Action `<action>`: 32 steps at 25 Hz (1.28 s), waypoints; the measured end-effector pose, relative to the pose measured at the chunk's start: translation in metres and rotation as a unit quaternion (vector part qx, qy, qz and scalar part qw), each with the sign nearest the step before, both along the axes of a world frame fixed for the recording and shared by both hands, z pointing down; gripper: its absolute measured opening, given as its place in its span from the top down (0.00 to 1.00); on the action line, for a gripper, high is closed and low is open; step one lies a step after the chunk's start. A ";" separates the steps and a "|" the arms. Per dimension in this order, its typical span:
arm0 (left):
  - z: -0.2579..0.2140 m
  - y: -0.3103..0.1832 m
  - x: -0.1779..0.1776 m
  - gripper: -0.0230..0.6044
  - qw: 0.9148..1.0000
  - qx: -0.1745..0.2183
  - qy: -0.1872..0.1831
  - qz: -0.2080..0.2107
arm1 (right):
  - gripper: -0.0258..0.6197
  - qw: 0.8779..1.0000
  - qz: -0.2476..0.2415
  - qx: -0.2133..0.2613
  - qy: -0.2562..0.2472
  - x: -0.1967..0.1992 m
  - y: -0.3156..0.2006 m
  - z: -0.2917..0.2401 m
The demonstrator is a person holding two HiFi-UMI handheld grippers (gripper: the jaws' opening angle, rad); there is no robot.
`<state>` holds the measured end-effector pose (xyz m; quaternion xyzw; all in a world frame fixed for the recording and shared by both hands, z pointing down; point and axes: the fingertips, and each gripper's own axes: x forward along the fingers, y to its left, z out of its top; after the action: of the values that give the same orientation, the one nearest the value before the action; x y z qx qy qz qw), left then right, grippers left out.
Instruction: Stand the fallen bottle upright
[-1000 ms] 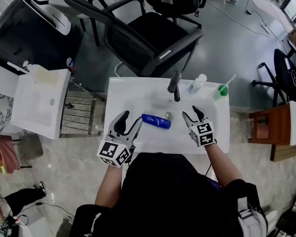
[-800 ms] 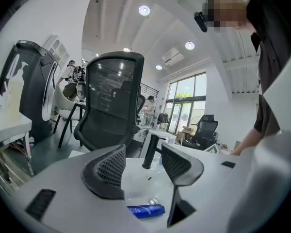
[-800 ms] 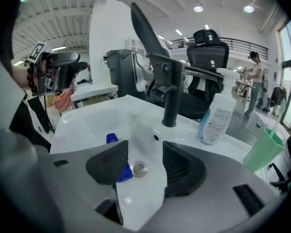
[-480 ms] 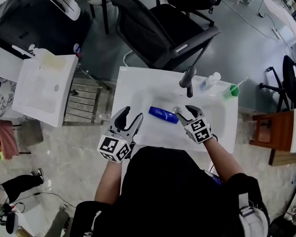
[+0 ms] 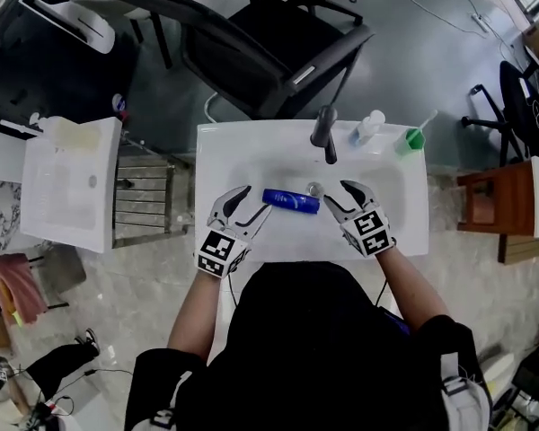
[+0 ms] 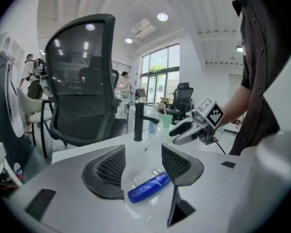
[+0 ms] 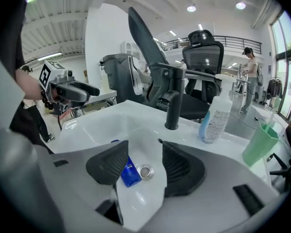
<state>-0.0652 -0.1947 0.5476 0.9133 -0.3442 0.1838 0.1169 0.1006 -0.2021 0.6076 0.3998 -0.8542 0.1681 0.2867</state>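
A blue bottle [image 5: 290, 201] lies on its side in the white sink basin [image 5: 242, 173], next to the drain [image 5: 314, 188]. My left gripper [image 5: 249, 200] hangs open just left of the bottle, whose blue body [image 6: 149, 187] shows low between its jaws. My right gripper [image 5: 340, 197] stands open at the bottle's right end, over the drain [image 7: 146, 171]; one end of the bottle [image 7: 128, 173] peeks out beside its left jaw. Neither gripper touches the bottle.
A black faucet [image 5: 324, 132] rises at the back of the sink. A clear pump bottle [image 5: 364, 128] and a green cup with a toothbrush [image 5: 408, 139] stand on the back rim. A black office chair [image 5: 260, 34] is behind the sink; a second white basin [image 5: 67, 182] sits left.
Both grippers have closed in on the bottle from either side. The left one has dropped lower and rolled, and the right one has slid left toward the drain. The bottle has stayed put.
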 end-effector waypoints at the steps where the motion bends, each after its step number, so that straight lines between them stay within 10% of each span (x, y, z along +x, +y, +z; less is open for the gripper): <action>1: 0.005 0.002 0.009 0.57 1.000 -0.004 -0.011 0.022 | 0.60 1.000 0.009 0.001 0.001 0.005 0.002 -0.002; 7: 0.031 0.010 0.053 0.56 0.986 0.001 -0.089 0.140 | 0.60 0.998 0.059 0.011 -0.021 0.026 0.007 -0.016; 13: 0.067 0.020 0.084 0.56 0.948 0.010 -0.185 0.258 | 0.60 0.995 0.092 0.017 -0.035 0.042 0.014 -0.031; 22: 0.154 0.032 0.096 0.55 0.870 -0.025 -0.311 0.383 | 0.61 0.987 0.152 0.011 -0.051 0.071 0.024 -0.034; 32: 0.213 0.032 0.099 0.44 0.823 -0.080 -0.368 0.425 | 0.61 0.981 0.188 -0.010 -0.055 0.078 0.032 -0.020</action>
<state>0.0341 -0.1626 0.7603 0.8209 0.0761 0.5649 -0.0352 0.1786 -0.1703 0.5876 0.5405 -0.7766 0.2493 0.2065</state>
